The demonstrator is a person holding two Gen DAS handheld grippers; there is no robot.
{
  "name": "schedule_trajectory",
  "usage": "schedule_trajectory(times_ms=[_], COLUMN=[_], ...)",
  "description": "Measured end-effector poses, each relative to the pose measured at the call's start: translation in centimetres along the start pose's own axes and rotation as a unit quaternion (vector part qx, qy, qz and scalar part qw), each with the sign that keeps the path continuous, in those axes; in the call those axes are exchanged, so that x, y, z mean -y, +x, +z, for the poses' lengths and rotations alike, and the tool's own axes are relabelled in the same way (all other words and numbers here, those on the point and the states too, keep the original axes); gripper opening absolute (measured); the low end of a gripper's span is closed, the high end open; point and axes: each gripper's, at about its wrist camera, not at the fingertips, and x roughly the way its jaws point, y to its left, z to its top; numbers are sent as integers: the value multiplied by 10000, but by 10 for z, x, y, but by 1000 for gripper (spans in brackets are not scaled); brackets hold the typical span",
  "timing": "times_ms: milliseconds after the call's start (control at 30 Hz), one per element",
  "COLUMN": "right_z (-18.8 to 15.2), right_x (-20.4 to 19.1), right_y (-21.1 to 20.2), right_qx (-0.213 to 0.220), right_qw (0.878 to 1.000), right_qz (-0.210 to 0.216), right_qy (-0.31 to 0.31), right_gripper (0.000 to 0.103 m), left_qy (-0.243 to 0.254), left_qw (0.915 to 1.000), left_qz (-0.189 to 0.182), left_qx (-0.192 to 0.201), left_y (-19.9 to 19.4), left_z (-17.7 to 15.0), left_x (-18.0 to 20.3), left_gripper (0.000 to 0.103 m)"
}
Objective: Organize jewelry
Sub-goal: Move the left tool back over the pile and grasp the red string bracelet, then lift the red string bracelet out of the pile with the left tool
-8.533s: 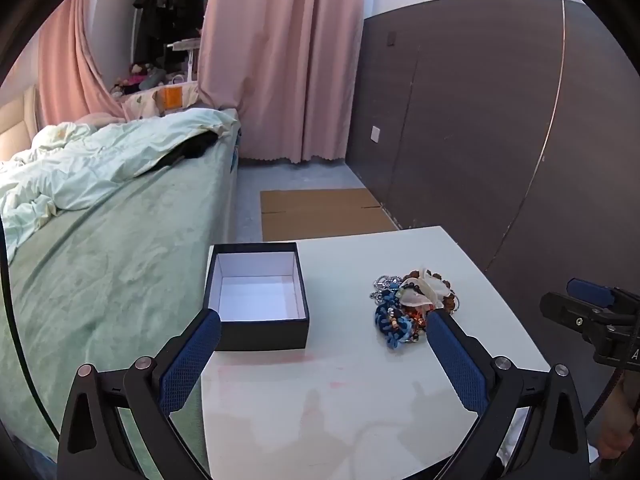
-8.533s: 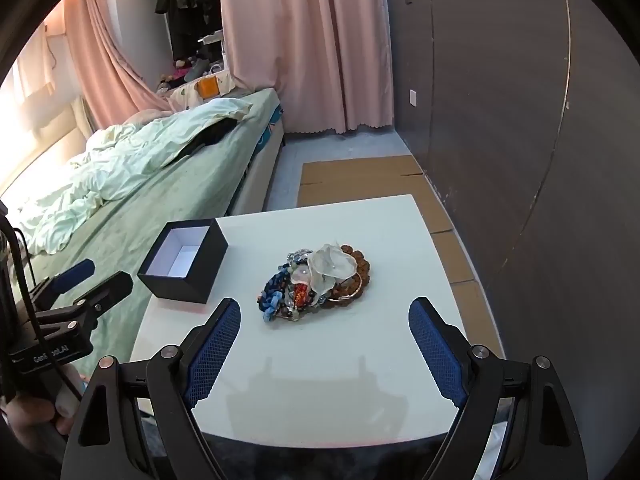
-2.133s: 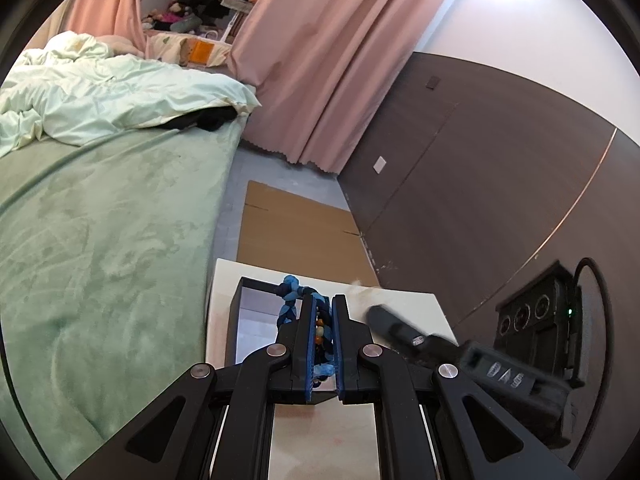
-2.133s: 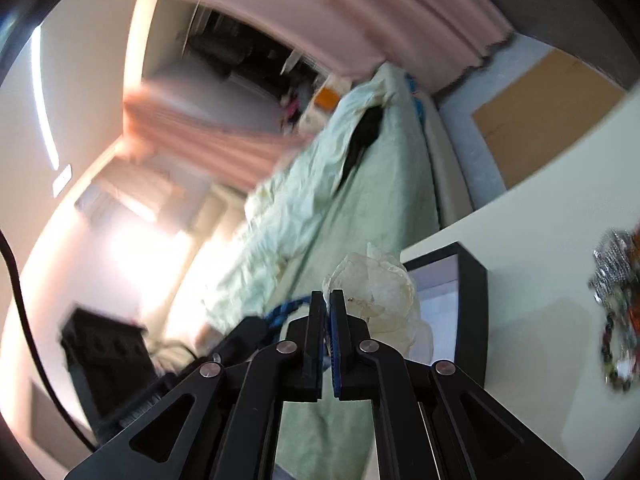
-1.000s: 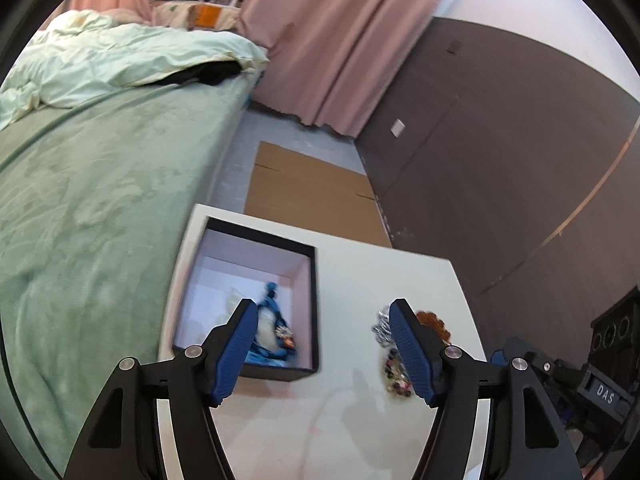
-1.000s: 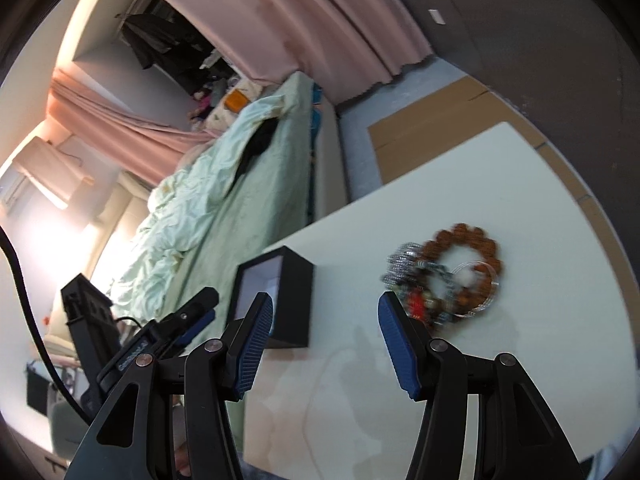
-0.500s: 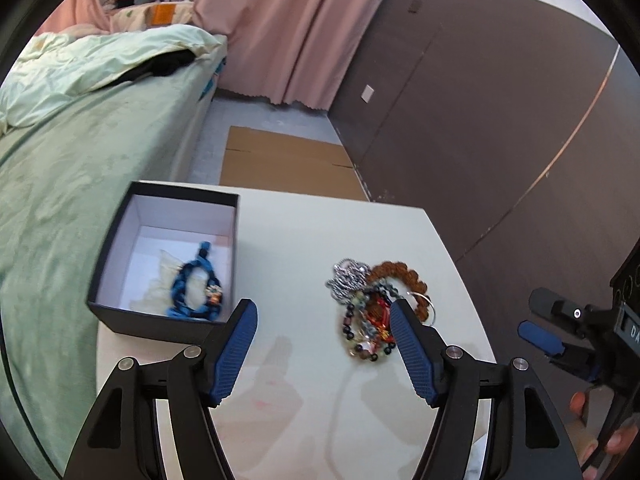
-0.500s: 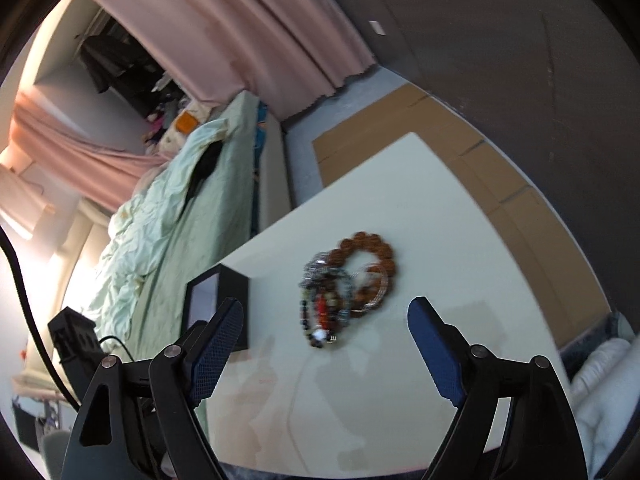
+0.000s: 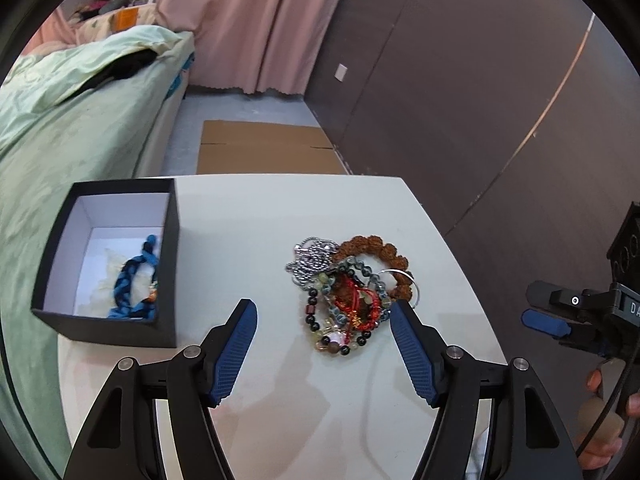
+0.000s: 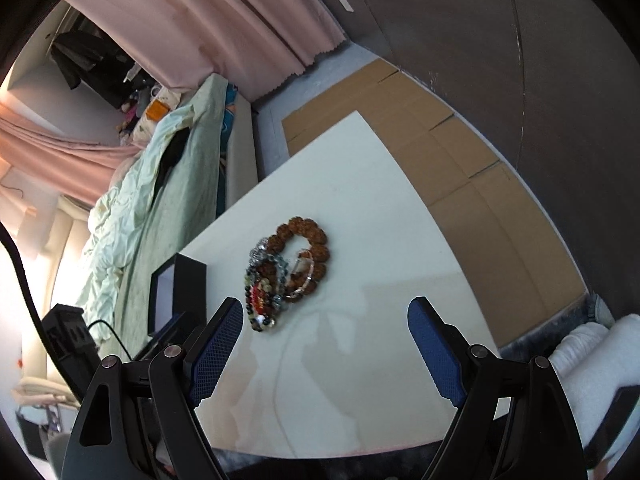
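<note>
On my white table [image 9: 248, 216] the black box [image 9: 168, 264] now holds the blue braided bracelet [image 9: 132, 280], which lay in the jewelry pile [image 9: 348, 284] earlier. The pile sits mid-table, just ahead of my left gripper [image 9: 322, 318], spread and empty. My right gripper [image 10: 326, 322] has just been opening, with nothing between its jaws.

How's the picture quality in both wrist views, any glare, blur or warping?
Left wrist: sharp and evenly lit, fisheye bends the table edges. Right wrist: tilted, window glare blows out the left side, faint shadows fall on the table near the jewelry pile.
</note>
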Motion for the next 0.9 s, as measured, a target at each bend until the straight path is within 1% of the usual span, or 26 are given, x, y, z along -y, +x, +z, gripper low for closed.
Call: schedule_trajectory(times_ms=[67, 100, 167, 233, 300, 467, 533, 667, 700, 733, 767, 833, 900], right_z=[1, 2, 5, 8, 10, 15, 16, 17, 17, 16, 16, 16, 15], right_x=[4, 5, 7, 9, 11, 14, 14, 12, 10, 10, 9, 7, 5], right_y=[1, 2, 2, 4, 8, 11, 11, 14, 16, 17, 18, 21, 23], right_qx=[-15, -12, 5, -1, -37, -83, -77, -103, -118, -135, -150, -170, -193], right_qw=[10000, 10000, 10000, 9999, 9998, 9997, 9997, 9997, 9997, 9997, 9997, 9997, 9997], right_qz=[24, 36, 53, 66, 74, 92, 103, 109, 105, 99, 92, 79, 79], right_qy=[27, 43, 78, 115, 153, 220, 221, 206, 186, 171, 161, 140, 115], right_gripper=[85, 85, 85, 85, 85, 85, 85, 85, 85, 85, 85, 84, 84], left_qy=[60, 78, 113, 160, 232, 489, 578, 633, 615, 597, 580, 589, 585], left_qw=[10000, 10000, 9999, 9997, 9993, 9980, 9975, 9968, 9968, 9968, 9967, 9968, 9973], left_qz=[8, -7, -44, -75, -113, -225, -236, -192, -174, -164, -159, -158, -122], left_qx=[-24, -35, -103, -180, -287, -332, -335, -447, -477, -505, -548, -517, -438], left_y=[5, 7, 14, 21, 29, 36, 38, 52, 55, 57, 59, 57, 55], left_z=[0, 0, 0, 0, 0, -4, -4, -6, -6, -7, -7, -7, -7], left_x=[3, 4, 6, 10, 14, 27, 32, 39, 38, 38, 37, 37, 36], left_gripper=[70, 67, 60, 50, 45, 42, 34, 33, 28, 17, 13, 8, 7])
